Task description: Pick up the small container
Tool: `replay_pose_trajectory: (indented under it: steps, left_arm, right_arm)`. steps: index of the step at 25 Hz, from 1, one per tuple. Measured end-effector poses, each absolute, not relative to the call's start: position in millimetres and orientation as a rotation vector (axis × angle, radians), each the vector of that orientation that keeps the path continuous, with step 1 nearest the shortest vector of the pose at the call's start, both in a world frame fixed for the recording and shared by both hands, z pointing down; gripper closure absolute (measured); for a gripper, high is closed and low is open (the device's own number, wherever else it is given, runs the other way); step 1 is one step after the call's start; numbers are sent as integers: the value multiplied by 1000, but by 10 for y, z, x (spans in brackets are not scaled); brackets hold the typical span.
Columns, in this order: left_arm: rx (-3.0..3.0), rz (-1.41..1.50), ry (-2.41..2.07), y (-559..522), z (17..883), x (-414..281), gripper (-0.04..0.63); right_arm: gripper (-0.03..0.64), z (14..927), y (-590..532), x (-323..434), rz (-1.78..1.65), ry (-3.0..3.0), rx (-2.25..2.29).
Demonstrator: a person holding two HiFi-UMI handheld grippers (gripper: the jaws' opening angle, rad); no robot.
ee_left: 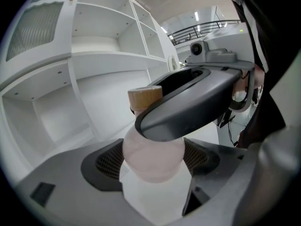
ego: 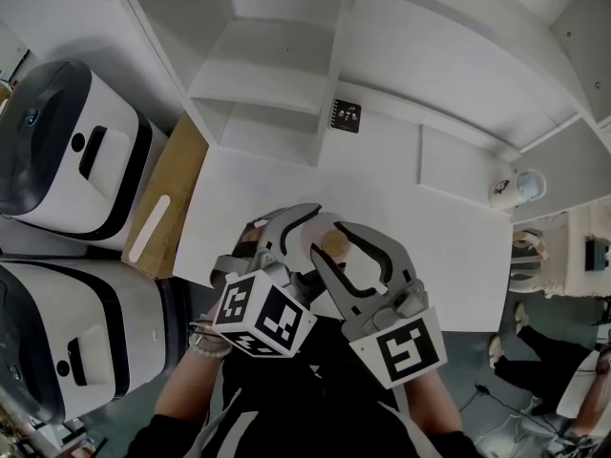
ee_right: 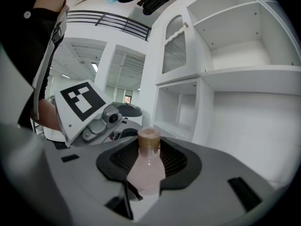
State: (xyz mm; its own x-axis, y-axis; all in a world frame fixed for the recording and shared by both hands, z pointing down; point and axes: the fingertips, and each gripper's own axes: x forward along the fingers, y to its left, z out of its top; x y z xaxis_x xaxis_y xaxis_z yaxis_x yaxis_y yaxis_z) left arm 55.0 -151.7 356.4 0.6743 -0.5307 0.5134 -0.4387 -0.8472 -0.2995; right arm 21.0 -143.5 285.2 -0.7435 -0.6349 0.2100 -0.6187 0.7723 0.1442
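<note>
1. Shelf unit point(ego: 277, 74): white, with open compartments, standing along the far side of the tabletop point(ego: 439, 246). The head view cuts off its upper part.
2. Machines point(ego: 67, 151): two, white and black, beside the tabletop on my left. The frame edge crops the nearer one, and I cannot tell what they are.
3. Board point(ego: 167, 198): brown, lying between the machines and the tabletop.
4. Left gripper point(ee_left: 153, 158): its fingers point(ee_left: 106, 161) are drawn in narrow, a pad pressed to each side of the small container point(ee_left: 150, 168).
5. Right gripper point(ee_right: 149, 163): its fingers are clamped on the same container from the opposite side. One of them crosses the left gripper view and hides the container's neck.
6. Marker cubes point(ego: 263, 315): one at the near end of each gripper.
7. Small container: pale pink, translucent and bottle-shaped, upright between both pairs of fingers, over the near part of the tabletop. The gripper bodies hide its base, so I cannot tell whether it touches the tabletop.
8. Cap point(ego: 334, 243): tan, the only part of the container that shows in the head view.
9. Card point(ego: 346, 115): black, near the shelf unit, its print too small to read.
</note>
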Motion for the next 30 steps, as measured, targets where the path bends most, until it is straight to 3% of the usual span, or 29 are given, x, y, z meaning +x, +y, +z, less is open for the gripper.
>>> replay_pose_trajectory:
  steps: [30]
  left_arm:
    - [-2716, -891, 797, -1490, 3460, 513, 206]
  right_arm:
    - [474, 2781, -1392, 177, -118, -2716, 997]
